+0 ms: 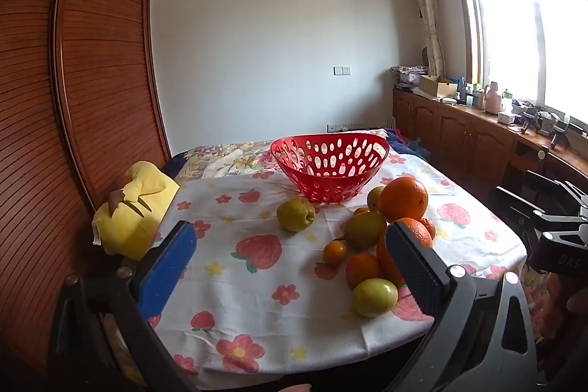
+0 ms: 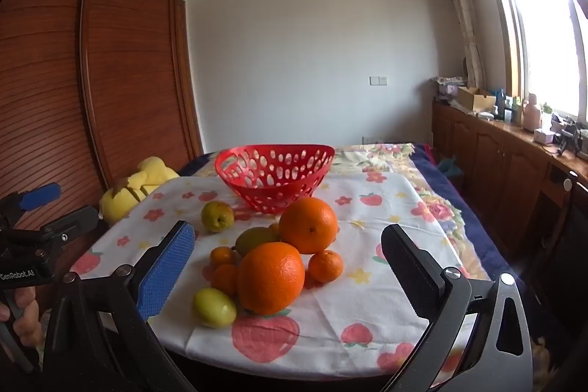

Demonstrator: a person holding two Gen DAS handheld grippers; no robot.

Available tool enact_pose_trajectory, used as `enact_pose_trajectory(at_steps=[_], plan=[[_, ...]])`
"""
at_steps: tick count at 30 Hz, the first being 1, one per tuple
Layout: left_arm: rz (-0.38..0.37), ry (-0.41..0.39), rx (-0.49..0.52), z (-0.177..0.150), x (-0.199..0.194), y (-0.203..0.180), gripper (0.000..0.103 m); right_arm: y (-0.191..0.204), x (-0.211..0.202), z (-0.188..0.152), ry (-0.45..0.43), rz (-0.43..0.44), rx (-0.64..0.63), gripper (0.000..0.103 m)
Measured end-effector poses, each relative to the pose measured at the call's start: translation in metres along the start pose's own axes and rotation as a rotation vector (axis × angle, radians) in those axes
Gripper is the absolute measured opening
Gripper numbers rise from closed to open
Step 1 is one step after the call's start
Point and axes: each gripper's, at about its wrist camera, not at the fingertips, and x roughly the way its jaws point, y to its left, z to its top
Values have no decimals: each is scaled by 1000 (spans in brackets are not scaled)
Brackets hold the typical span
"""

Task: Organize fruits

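Yellow plush toy [image 1: 136,208] far left, clear of fruit pile [image 2: 272,256]; red basket [image 2: 273,171] behind. Both grippers, left [image 1: 294,248] and right [image 2: 290,263], released, tilted slightly down, empty.

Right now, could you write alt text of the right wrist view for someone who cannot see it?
A pile of oranges, small tangerines and green fruits lies on a strawberry-print tablecloth, before an empty red perforated plastic basket. The open right gripper frames the pile without touching it; a yellow plush toy lies at left.

Bed [image 2: 433,171] under strawberry-print cloth [image 2: 367,208]; on cloth: red basket [image 2: 273,177], clustered fruits [image 2: 272,267], lone pear [image 2: 217,216].
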Motion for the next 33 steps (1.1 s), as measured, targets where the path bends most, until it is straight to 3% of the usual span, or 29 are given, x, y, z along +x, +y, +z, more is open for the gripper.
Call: enact_pose_trajectory(at_steps=[33], plan=[[-14,-17,-18,10,-11,4,103,5,-6,1,-17,-3,-9,103]])
